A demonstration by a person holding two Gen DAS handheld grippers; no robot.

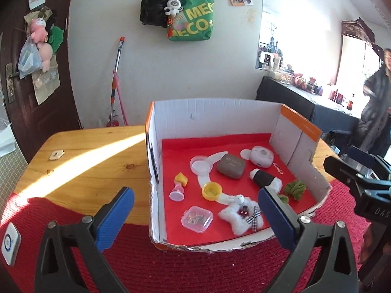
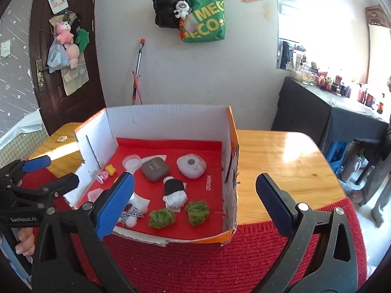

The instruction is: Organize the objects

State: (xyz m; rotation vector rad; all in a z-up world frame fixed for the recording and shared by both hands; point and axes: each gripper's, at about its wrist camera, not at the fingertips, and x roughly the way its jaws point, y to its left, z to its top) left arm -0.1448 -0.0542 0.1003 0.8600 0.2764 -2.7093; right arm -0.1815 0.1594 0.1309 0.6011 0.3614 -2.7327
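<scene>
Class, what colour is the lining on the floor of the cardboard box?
Red lining; it shows best in the left wrist view.

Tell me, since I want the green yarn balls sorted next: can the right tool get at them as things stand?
Probably yes. The right tool is open and empty, and both green yarn balls lie uncovered near the cardboard box's low, torn front edge, with nothing lying over them.

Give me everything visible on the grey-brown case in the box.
The grey-brown case is a rounded, matte, pebble-like square with faint lettering on its closed lid. It lies flat on the red liner mid-box, overlapping a curved white strip, beside the round clear lid and apart from the white mouse-eared gadget. No gripper touches it.
</scene>
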